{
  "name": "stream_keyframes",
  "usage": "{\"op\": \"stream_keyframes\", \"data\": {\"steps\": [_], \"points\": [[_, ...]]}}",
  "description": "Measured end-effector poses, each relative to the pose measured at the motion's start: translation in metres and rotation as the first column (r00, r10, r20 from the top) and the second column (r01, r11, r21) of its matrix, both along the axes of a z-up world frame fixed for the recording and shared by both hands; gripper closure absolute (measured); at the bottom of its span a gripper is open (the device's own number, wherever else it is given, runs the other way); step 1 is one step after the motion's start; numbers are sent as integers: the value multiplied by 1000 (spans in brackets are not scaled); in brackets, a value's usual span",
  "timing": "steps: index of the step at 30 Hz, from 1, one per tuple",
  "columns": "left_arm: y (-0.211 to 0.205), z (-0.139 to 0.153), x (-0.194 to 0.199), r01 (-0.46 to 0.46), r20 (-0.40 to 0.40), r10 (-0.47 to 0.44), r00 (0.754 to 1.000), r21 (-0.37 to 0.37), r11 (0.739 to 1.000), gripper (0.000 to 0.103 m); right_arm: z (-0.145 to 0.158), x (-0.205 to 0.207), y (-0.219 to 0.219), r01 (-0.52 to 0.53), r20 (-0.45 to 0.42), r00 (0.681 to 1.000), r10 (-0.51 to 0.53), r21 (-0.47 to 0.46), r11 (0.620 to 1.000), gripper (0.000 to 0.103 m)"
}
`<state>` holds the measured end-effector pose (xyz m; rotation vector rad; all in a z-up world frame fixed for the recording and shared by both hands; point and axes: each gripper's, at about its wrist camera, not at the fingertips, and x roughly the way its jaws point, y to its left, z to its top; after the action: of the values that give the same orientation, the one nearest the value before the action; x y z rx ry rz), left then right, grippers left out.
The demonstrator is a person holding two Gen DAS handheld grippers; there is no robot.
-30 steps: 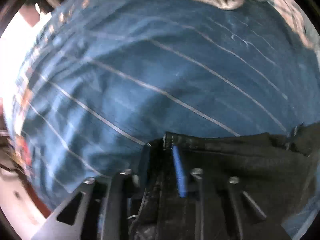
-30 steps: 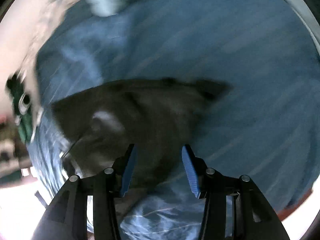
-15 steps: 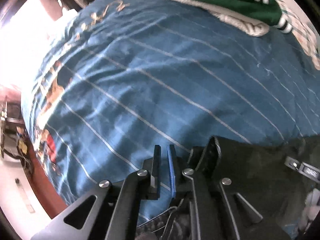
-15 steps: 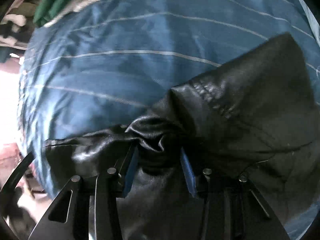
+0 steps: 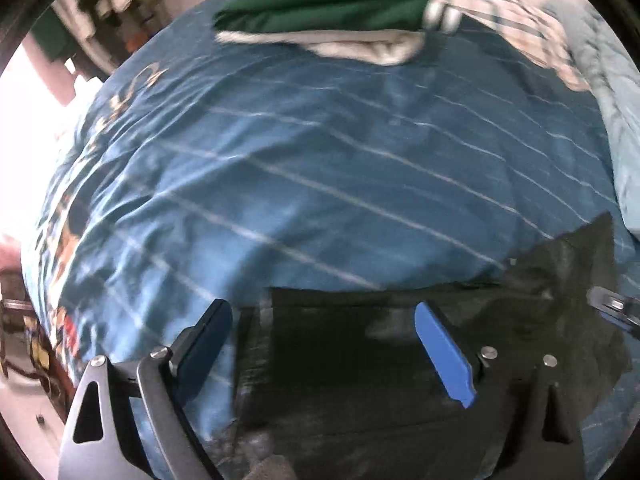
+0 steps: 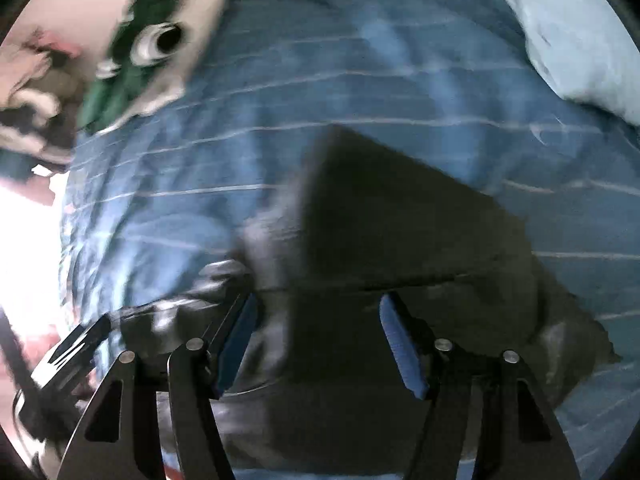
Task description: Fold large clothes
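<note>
A black leather jacket (image 5: 352,368) lies partly folded on a blue striped bedspread (image 5: 280,168). In the left wrist view my left gripper (image 5: 324,344) is open just above the jacket's near edge, holding nothing. In the right wrist view the jacket (image 6: 400,232) shows as a dark folded slab with a crumpled shiny part at the left. My right gripper (image 6: 316,340) is open over it and holds nothing. Both views are blurred by motion.
A stack of folded clothes, green on top (image 5: 332,4), sits at the far side of the bed; it also shows in the right wrist view (image 6: 132,64). A pale blue pillow (image 6: 572,28) lies at the right. The bed's left edge drops to the floor (image 5: 24,344).
My left gripper was shut on the jacket's edge and has opened and let go. My right gripper has lifted back from the crumpled leather it was straddling. The jacket now lies flatter.
</note>
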<state>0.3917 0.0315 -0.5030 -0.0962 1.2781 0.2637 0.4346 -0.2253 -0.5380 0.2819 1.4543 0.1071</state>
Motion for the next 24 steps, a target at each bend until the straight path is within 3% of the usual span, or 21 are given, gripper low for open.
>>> {"op": "stream_keyframes", "data": {"steps": [1, 3, 5, 7, 10, 14, 17, 20, 24], "points": [[-9, -1, 3, 17, -1, -17, 1000, 8, 1000, 9, -23, 7, -3, 2, -45, 999, -3, -7, 1000, 48], [-29, -3, 10, 60, -6, -59, 998, 30, 998, 9, -44, 13, -6, 25, -57, 998, -24, 10, 1000, 48], [-49, -5, 16, 106, -20, -105, 994, 17, 994, 9, -36, 13, -10, 22, -58, 998, -21, 28, 999, 47], [-67, -3, 19, 139, -28, -139, 990, -1, 990, 9, -20, 1, -26, 40, -28, 999, -37, 110, 993, 48], [-97, 0, 20, 184, -31, -186, 982, -37, 982, 9, 12, -42, -90, 184, 17, 981, -193, 226, 957, 47], [-134, -16, 23, 235, -78, -236, 969, -23, 972, 9, 17, -123, -181, 421, -18, 900, -435, 293, 858, 46], [-148, -46, 27, 239, -140, -236, 962, 6, 971, 9, -13, -165, -225, 534, -68, 837, -544, 325, 781, 46], [-143, -65, 27, 189, -157, -186, 970, 0, 982, 2, -55, -169, -235, 558, -98, 809, -580, 439, 704, 46], [-132, -68, 28, 144, -162, -152, 975, -62, 988, 0, -93, -145, -239, 505, -78, 797, -599, 630, 590, 46]]}}
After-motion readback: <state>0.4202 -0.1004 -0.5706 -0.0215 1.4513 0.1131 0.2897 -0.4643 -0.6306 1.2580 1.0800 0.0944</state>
